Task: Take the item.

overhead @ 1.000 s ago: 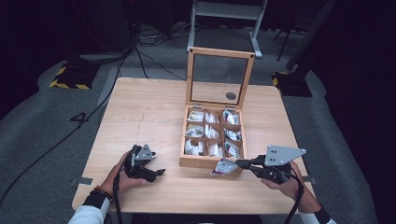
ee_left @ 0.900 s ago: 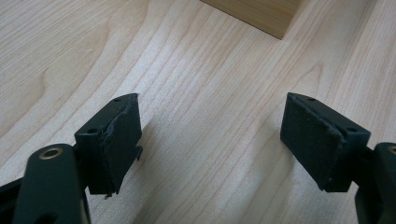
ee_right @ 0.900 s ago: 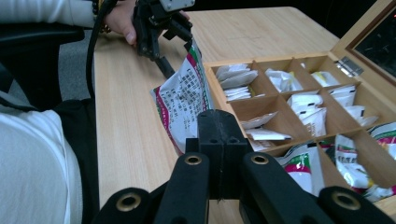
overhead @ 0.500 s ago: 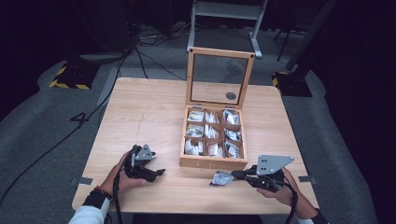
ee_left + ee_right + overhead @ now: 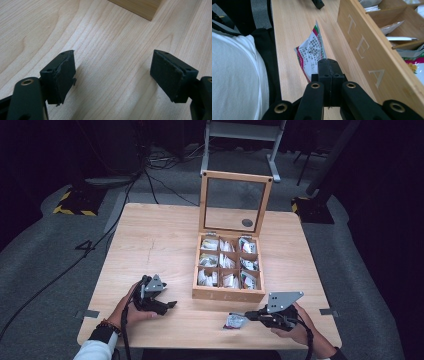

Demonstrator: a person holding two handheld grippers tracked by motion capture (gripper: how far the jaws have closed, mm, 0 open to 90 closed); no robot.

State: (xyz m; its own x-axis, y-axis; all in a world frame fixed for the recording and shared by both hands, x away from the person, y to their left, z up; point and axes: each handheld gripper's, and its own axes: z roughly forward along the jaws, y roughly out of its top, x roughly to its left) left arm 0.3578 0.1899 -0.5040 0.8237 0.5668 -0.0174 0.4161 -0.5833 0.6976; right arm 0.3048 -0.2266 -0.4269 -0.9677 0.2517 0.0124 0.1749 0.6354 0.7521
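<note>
A wooden tea box point(image 5: 227, 294) stands open at mid-table, its glass lid point(image 5: 235, 202) upright, with tea packets in its compartments. In front of it, near the table's front edge, my right gripper point(image 5: 248, 315) is shut on the edge of one tea packet point(image 5: 233, 321). In the right gripper view the closed jaws point(image 5: 328, 67) pinch the white, red and green packet point(image 5: 311, 48) low over the wood, beside the box wall marked TEA point(image 5: 364, 52). My left gripper point(image 5: 170, 304) rests at the front left, open, with nothing between its pads point(image 5: 112, 72).
The box's corner point(image 5: 140, 7) lies ahead of the left gripper. Bare wooden table point(image 5: 150, 245) spreads left of the box. A person's white sleeve point(image 5: 237, 82) is close to the table's front edge. Cables and a metal stand are on the floor beyond.
My right gripper has drawn the tea packet away from the box's front wall toward the near edge and lowered it. The left gripper has stayed put, open.
</note>
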